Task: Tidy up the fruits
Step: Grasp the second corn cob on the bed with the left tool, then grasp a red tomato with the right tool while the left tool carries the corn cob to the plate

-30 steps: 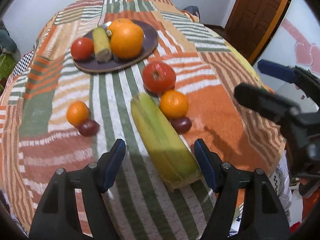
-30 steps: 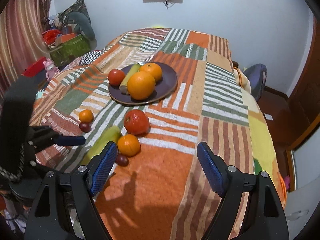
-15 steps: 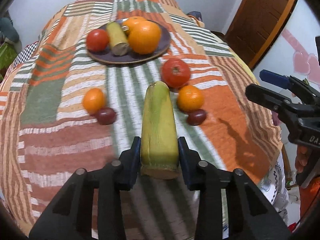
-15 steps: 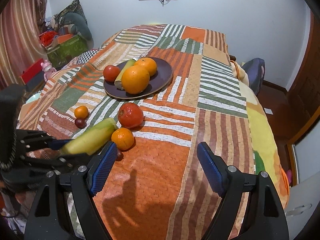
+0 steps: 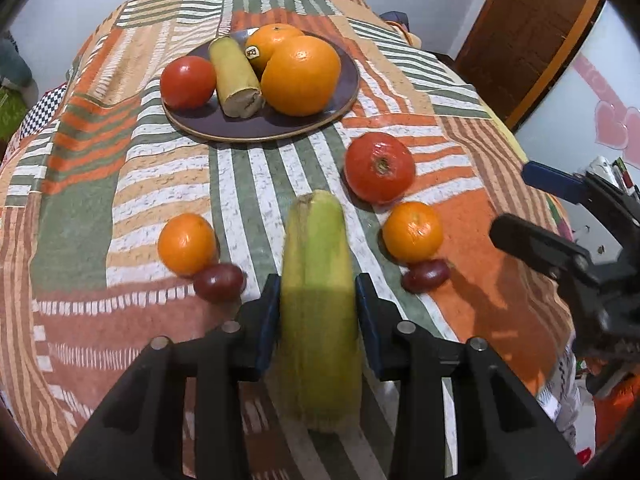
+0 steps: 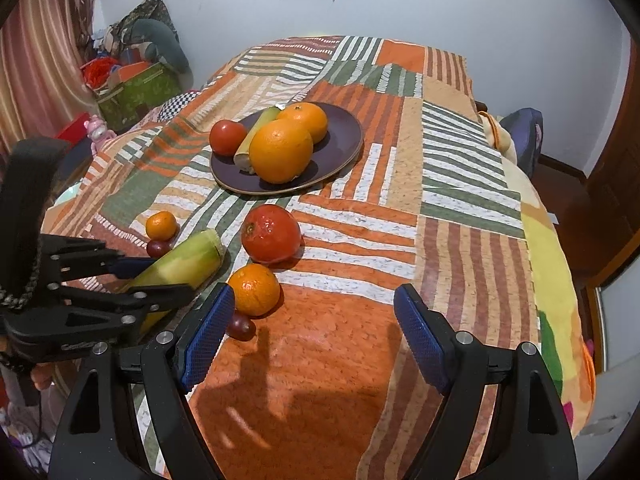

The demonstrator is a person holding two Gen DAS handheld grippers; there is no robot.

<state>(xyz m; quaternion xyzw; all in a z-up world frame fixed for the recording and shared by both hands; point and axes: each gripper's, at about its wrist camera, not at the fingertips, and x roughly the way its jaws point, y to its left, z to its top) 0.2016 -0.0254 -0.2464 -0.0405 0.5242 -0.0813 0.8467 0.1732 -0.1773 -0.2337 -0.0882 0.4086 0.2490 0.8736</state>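
My left gripper (image 5: 317, 320) is shut on a green-yellow corn cob (image 5: 318, 292), held lifted and pointing toward the plate; the same corn cob (image 6: 180, 266) shows at the left of the right wrist view. A dark plate (image 5: 320, 120) holds a tomato (image 5: 188, 82), a second corn cob (image 5: 236, 76) and two oranges (image 5: 300, 74). On the cloth lie a large tomato (image 5: 378, 168), two small oranges (image 5: 412, 232) (image 5: 186, 244) and two dark grapes (image 5: 426, 276) (image 5: 219, 282). My right gripper (image 6: 314, 336) hangs open over the orange patch, nothing between its fingers.
The striped patchwork cloth (image 6: 460, 216) covers a rounded table that drops off at the right and near edges. A green box with clutter (image 6: 136, 88) stands at the far left by a curtain. A wooden door (image 5: 528, 36) is at the right.
My left gripper closed on the corn cob that lay slanted on the cloth, then lifted it and moved forward toward the plate. The right gripper stayed open and nearly still.
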